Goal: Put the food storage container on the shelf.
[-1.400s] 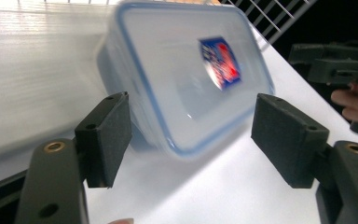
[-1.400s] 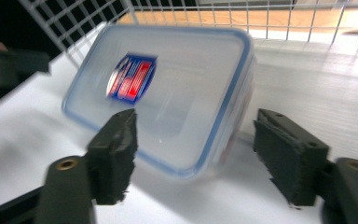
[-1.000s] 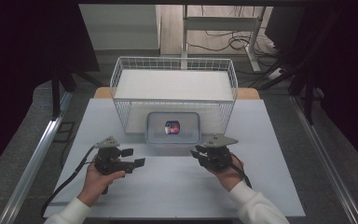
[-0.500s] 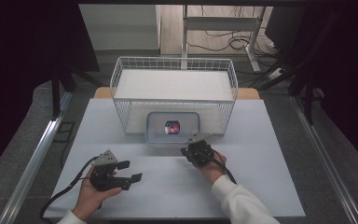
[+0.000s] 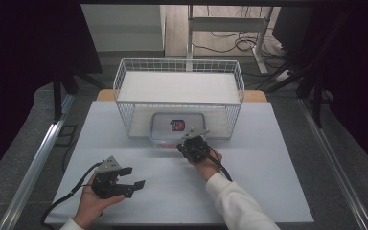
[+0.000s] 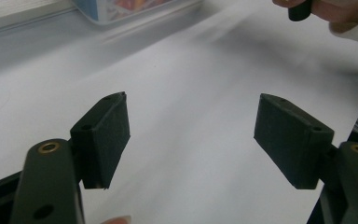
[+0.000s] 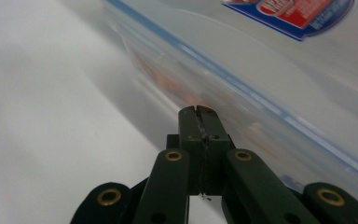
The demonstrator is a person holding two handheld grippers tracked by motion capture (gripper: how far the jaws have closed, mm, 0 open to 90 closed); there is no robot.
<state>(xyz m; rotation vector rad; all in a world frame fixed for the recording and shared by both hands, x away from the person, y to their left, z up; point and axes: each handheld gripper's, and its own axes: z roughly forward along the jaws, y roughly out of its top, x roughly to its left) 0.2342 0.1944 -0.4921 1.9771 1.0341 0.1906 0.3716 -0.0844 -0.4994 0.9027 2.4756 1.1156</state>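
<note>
At the box (image 5: 175, 125) front, mid-surface (image 5: 278, 167) by the basket (image 5: 179, 81), right gripper (image 5: 187, 146) jaws fully closed, empty, tips at its near wall, likely pushing next; left gripper (image 5: 133, 179) wide open, empty, near-left.

I see the bench (image 5: 278, 191) as a pale, matte white top, with a strip of wood showing at its far edge on either side of a white wire basket (image 5: 124, 81). The wire basket sits at the far middle of the bench. Directly against the basket's near side lies a clear plastic container (image 5: 165, 125) with a blue-edged lid and a red-and-blue label, flat on the bench. In my right gripper view its lid rim runs close by.
</note>
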